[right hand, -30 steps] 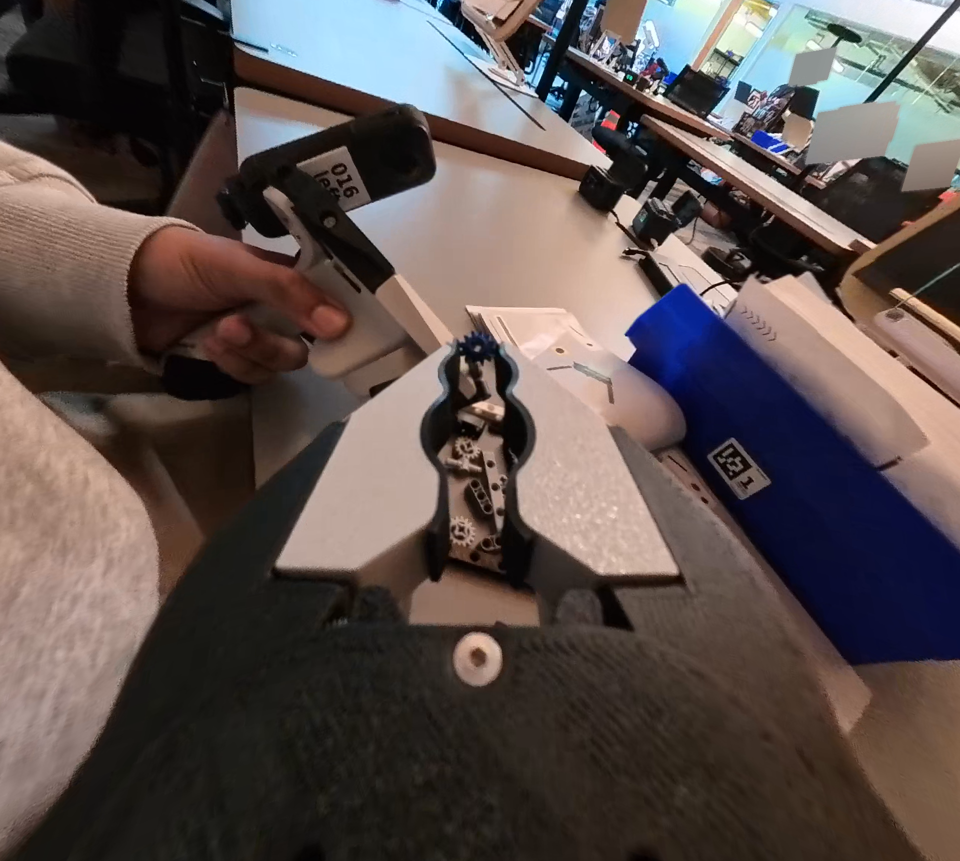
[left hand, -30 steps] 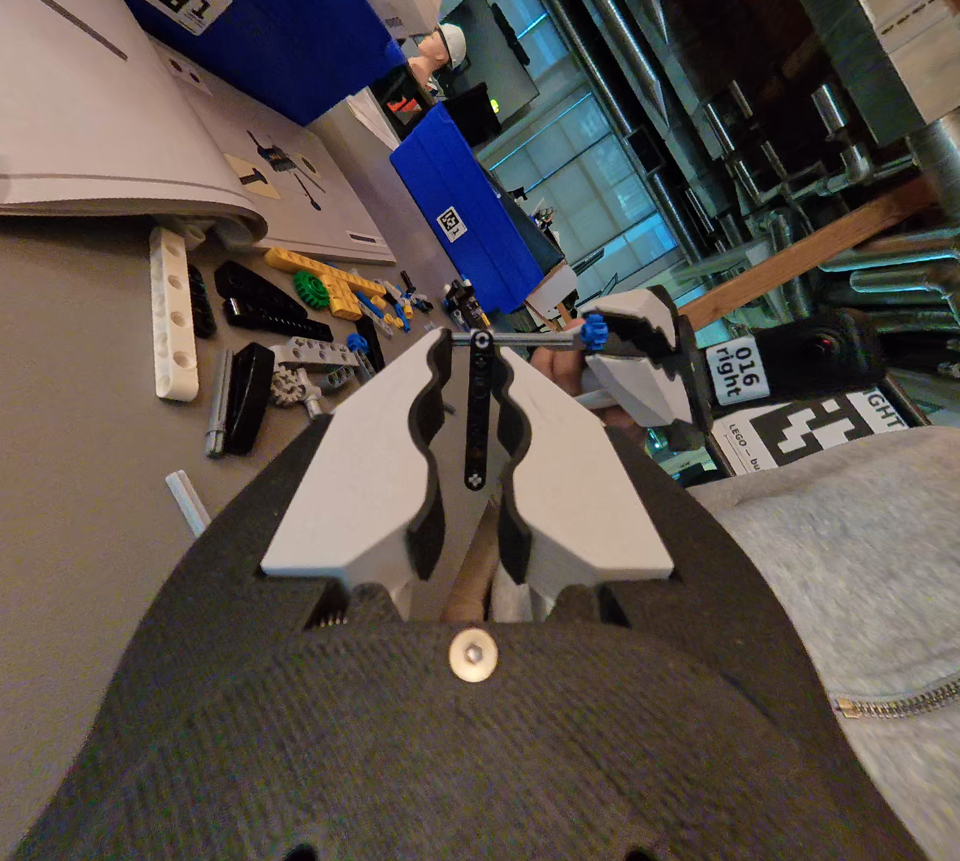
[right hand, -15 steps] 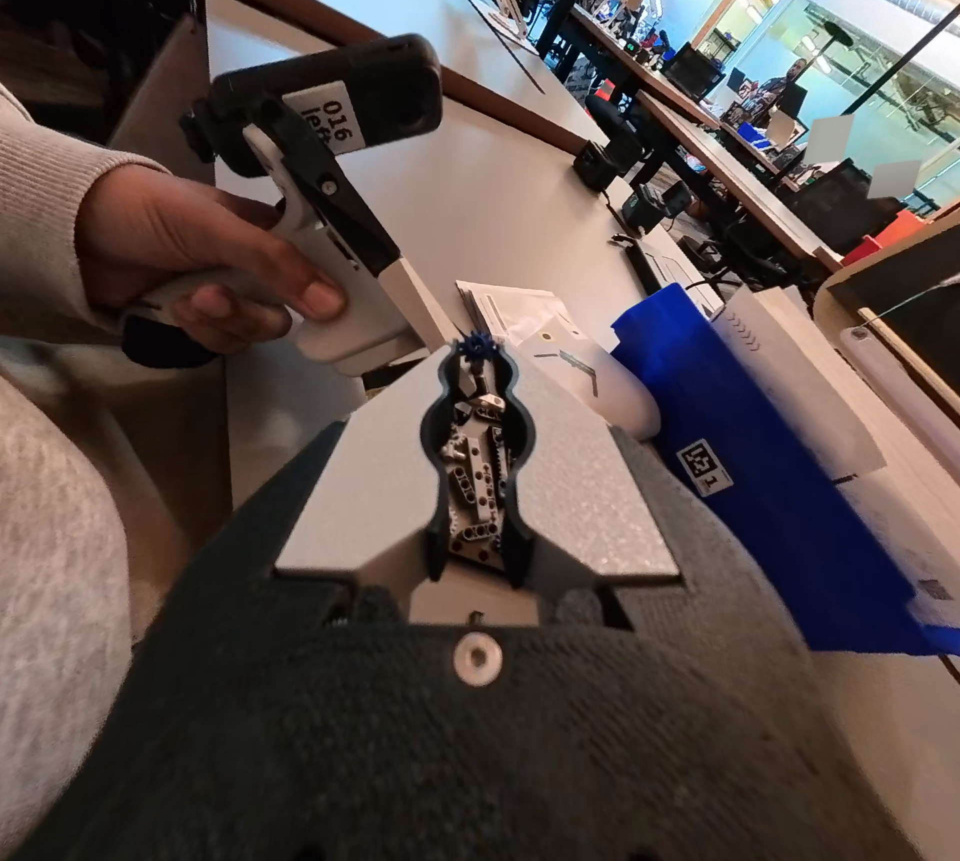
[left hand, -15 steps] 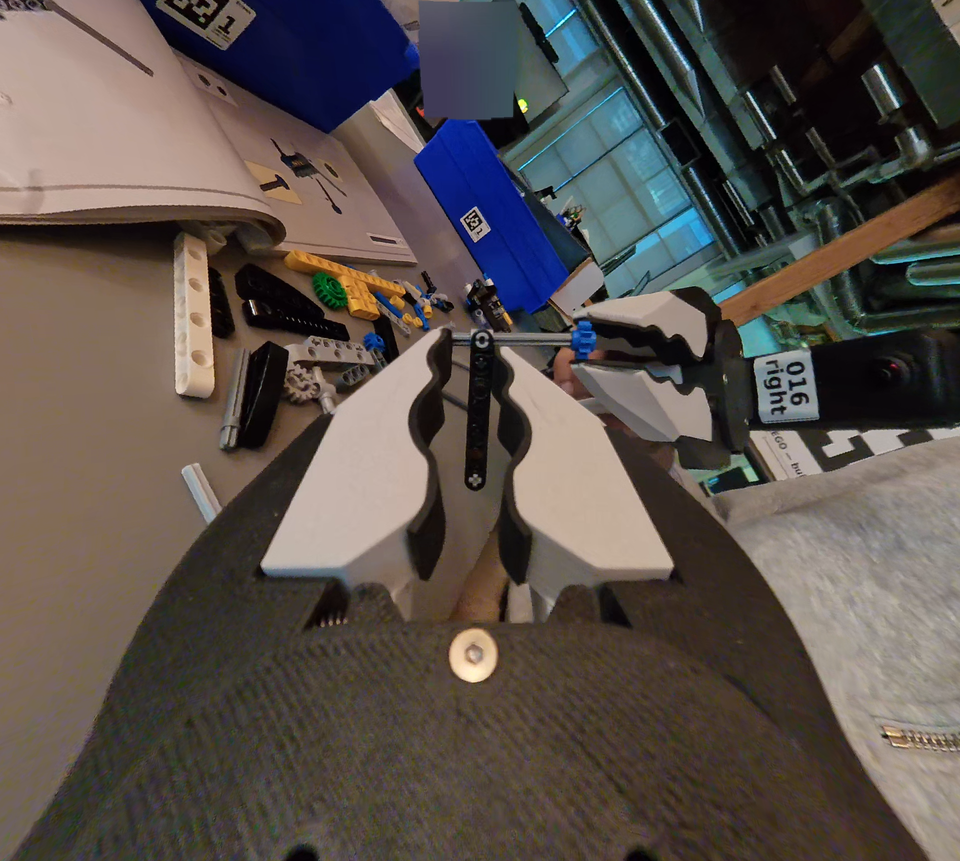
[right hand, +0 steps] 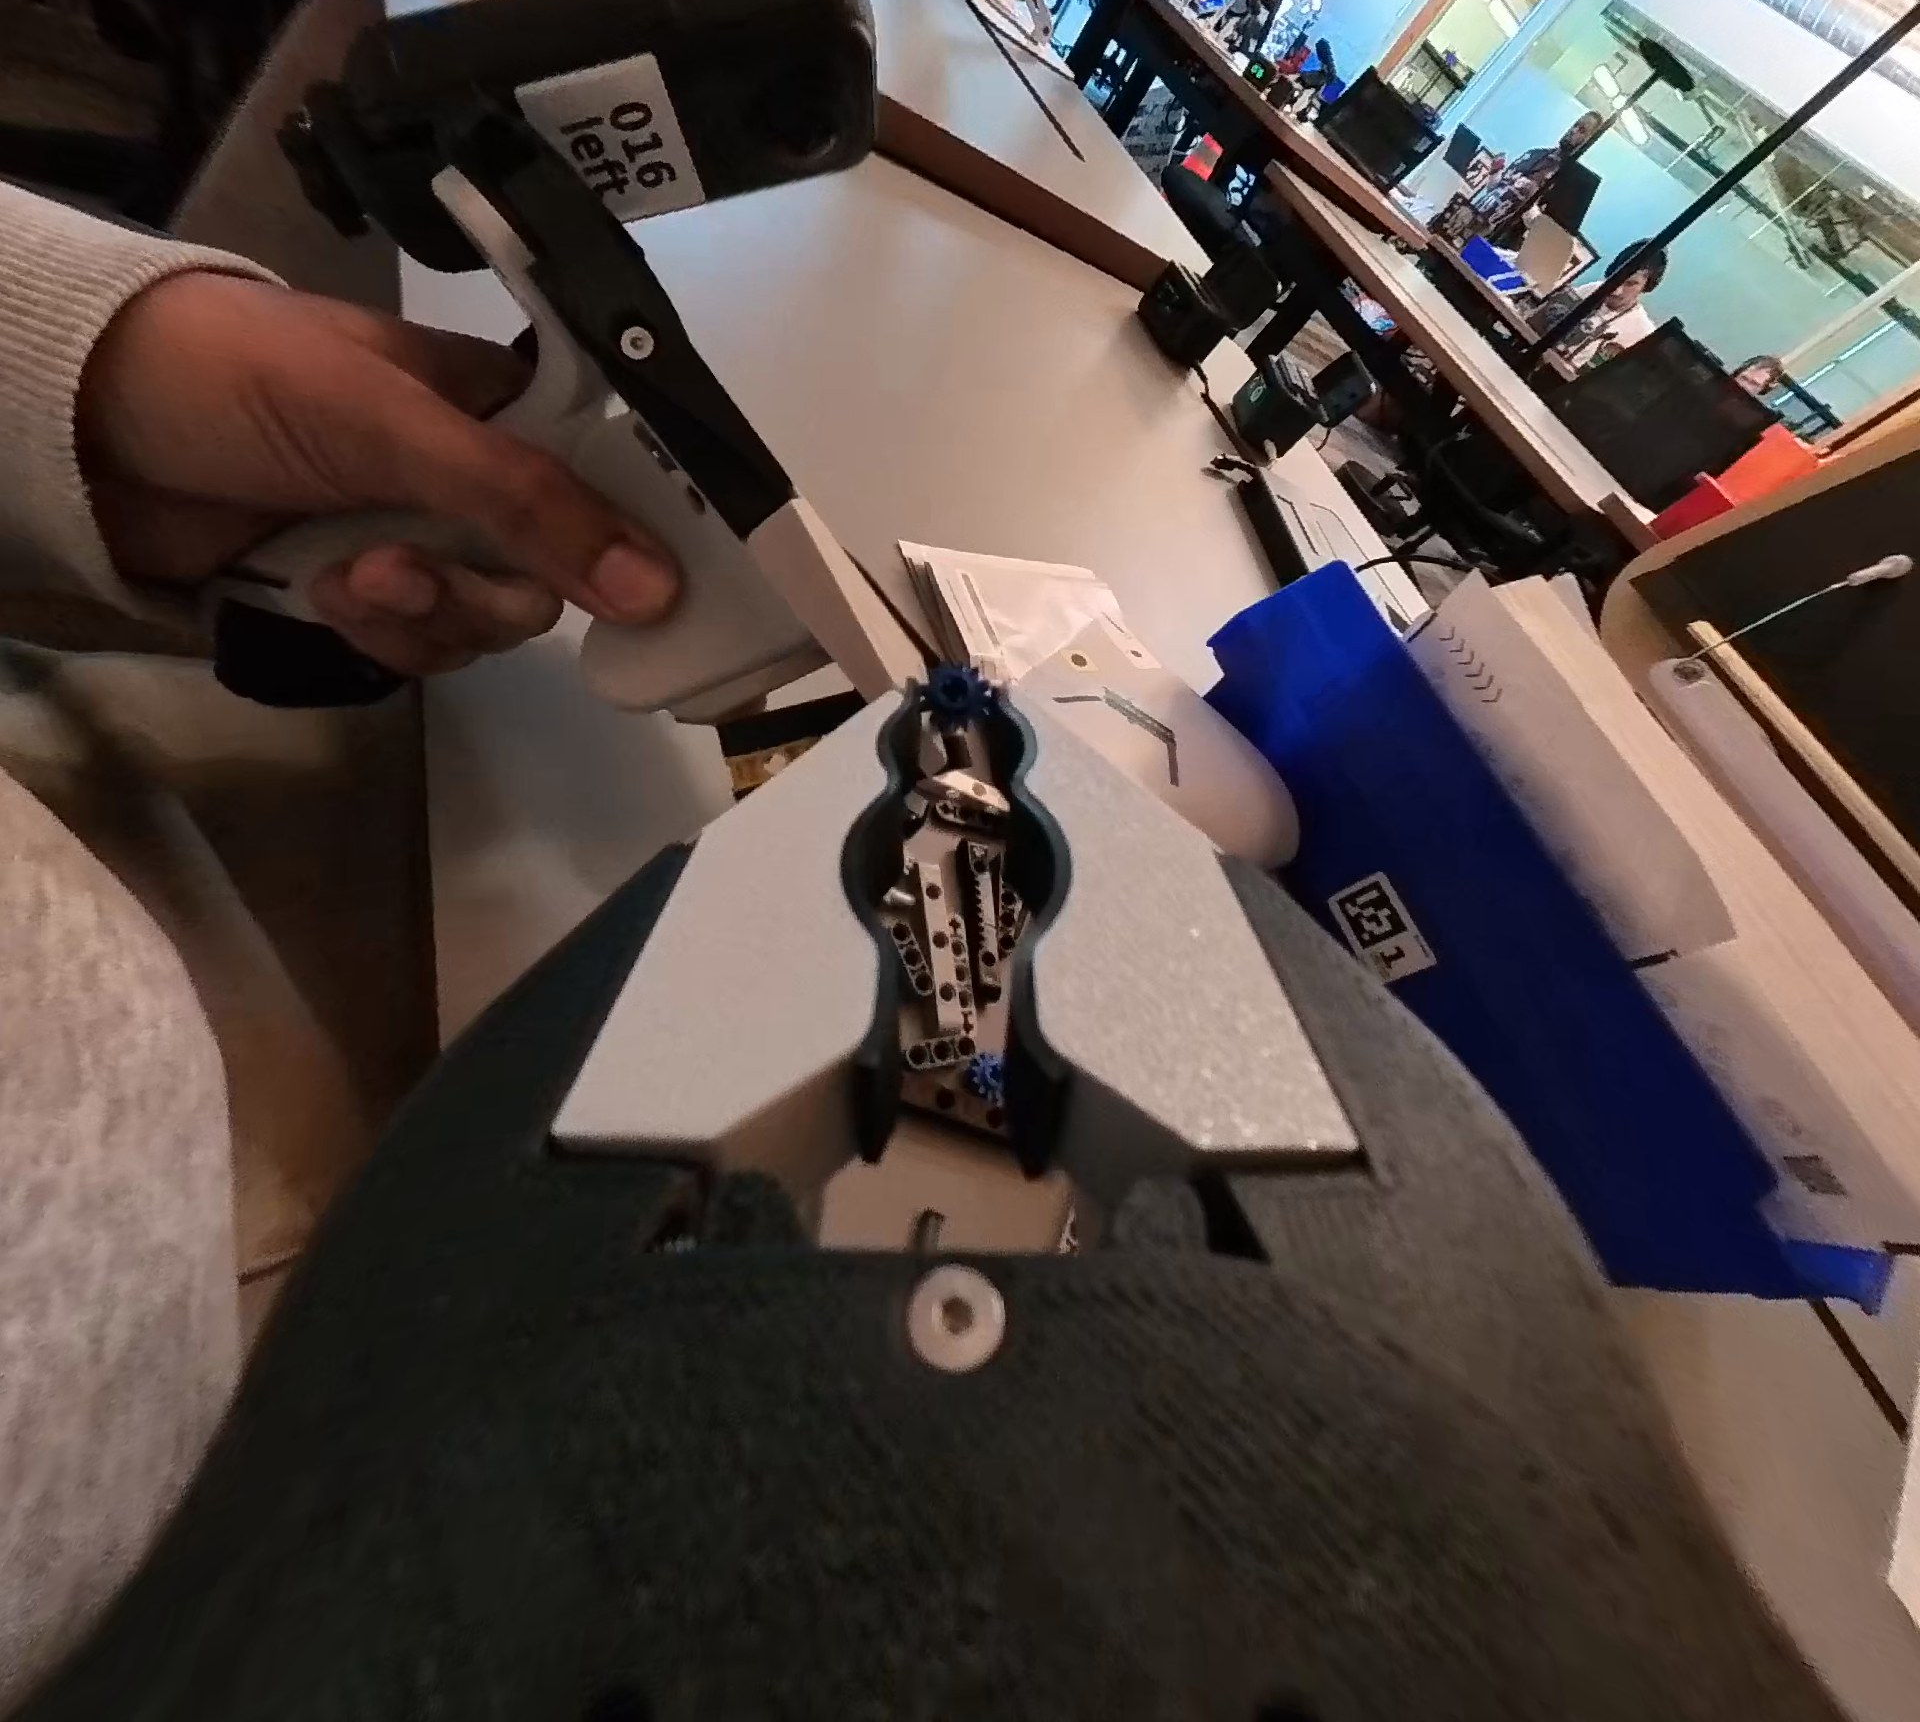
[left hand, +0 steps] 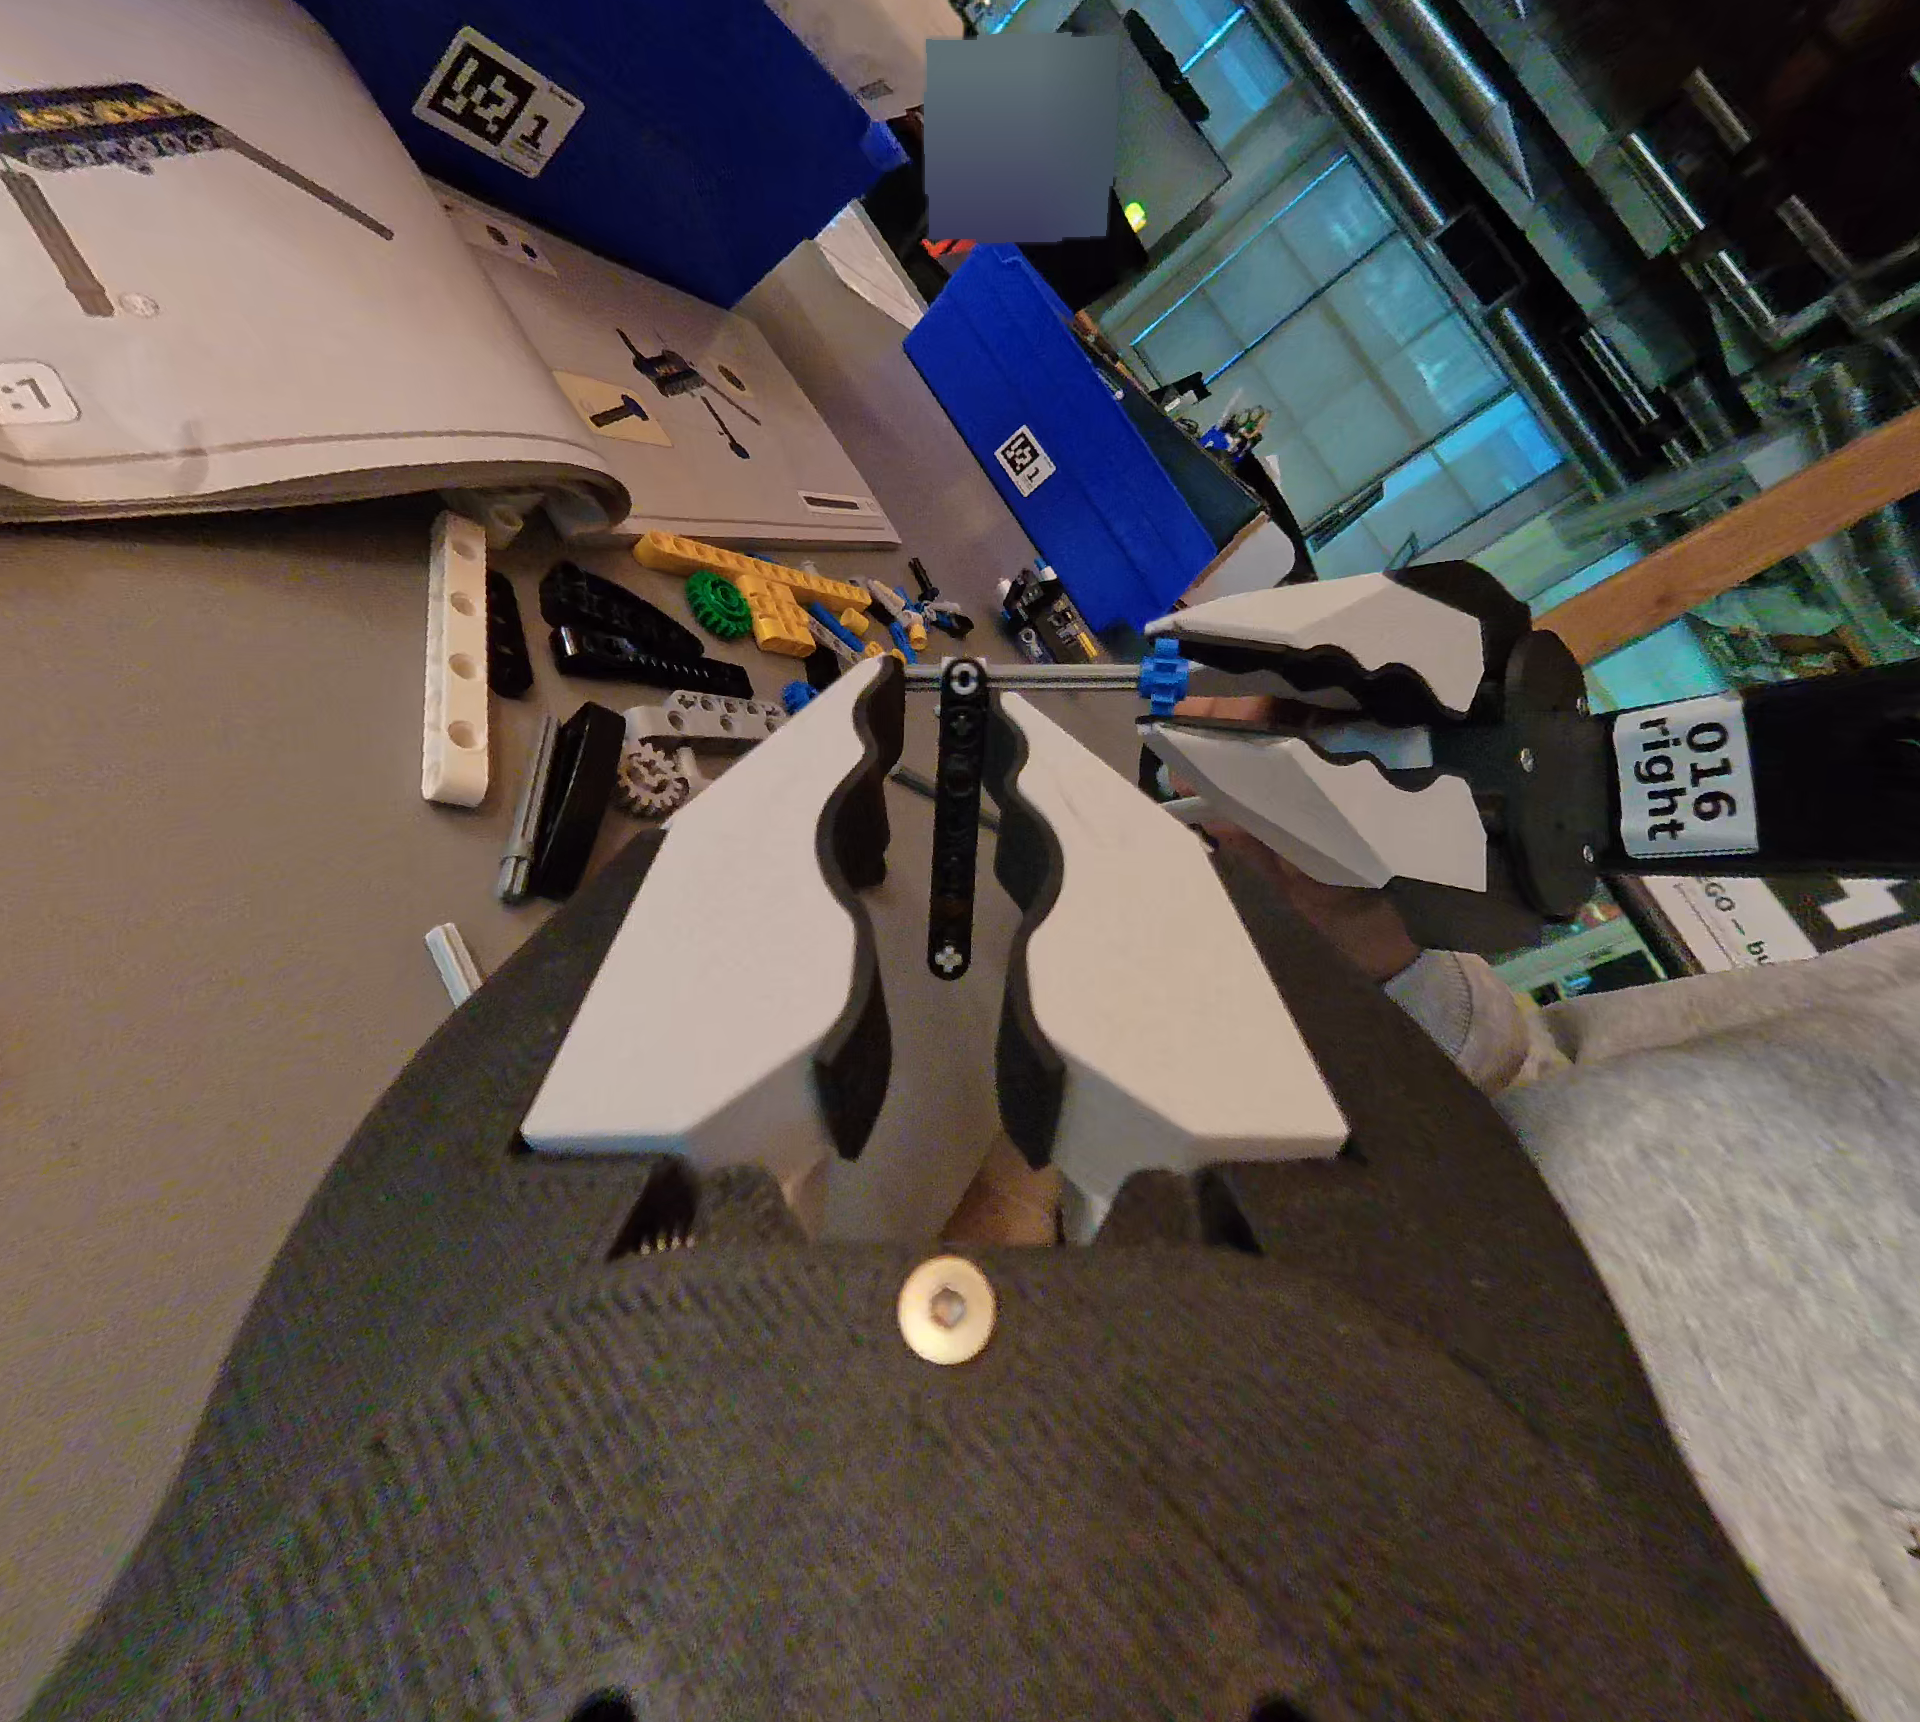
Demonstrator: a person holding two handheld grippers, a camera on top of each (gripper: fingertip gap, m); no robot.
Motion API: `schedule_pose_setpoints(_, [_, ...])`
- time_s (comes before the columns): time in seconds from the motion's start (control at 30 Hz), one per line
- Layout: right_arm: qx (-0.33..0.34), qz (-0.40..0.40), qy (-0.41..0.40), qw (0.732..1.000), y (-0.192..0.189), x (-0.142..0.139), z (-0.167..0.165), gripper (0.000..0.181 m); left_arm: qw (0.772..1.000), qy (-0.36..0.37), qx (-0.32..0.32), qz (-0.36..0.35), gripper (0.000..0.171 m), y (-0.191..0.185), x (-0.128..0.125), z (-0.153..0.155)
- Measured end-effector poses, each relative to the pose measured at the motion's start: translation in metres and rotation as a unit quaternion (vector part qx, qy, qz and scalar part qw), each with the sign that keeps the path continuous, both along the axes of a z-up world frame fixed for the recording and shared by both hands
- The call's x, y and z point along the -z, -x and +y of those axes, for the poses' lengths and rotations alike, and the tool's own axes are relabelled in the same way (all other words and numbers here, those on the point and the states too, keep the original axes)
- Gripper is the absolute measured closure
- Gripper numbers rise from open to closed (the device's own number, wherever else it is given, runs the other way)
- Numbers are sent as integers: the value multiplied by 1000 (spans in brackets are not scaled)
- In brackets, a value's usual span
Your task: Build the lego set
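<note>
**Gear rides an axle toward the clamped beam**

The left gripper [left hand: 951,716] has its jaws clamped on a thin black beam [left hand: 954,825], held on end above the counter [left hand: 208,841]. A grey axle [left hand: 1049,678] runs sideways through the beam's top hole. At the axle's far end sits a small blue gear [left hand: 1161,675], pinched at the tips of the right gripper [left hand: 1169,685], whose jaws are closed on it.

Compared with a second ago, the right gripper has swung from a steep tilt to nearly level, in line with the axle, while the beam and axle have barely shifted between the left jaws. The gear seems no closer to the beam. This probably means the gear is now squared up for a straight push along the axle.

In the right wrist view the gear [right hand: 958,698] shows at the jaw tips. Loose parts lie below, among them a white beam [left hand: 457,654], a green gear [left hand: 719,603] and a yellow piece [left hand: 758,586], beside the open instruction booklet [left hand: 260,342].
</note>
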State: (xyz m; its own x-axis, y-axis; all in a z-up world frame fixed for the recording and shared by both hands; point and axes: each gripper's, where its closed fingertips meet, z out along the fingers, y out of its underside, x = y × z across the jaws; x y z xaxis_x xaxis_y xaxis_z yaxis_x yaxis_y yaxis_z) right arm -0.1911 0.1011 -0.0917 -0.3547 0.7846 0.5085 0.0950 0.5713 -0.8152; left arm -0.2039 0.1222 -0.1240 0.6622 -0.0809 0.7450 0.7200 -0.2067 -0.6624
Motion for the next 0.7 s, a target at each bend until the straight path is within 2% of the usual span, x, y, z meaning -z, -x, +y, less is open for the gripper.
schedule_pose_setpoints(0.2, [-2,10,-14,1000,-1,0,0,171,1000,1,-3,16,158,0,0,-1])
schedule_pose_setpoints(0.7, [-15,8,17,1000,-2,1,0,171,999,4,-8,46,158,-1,-1,0])
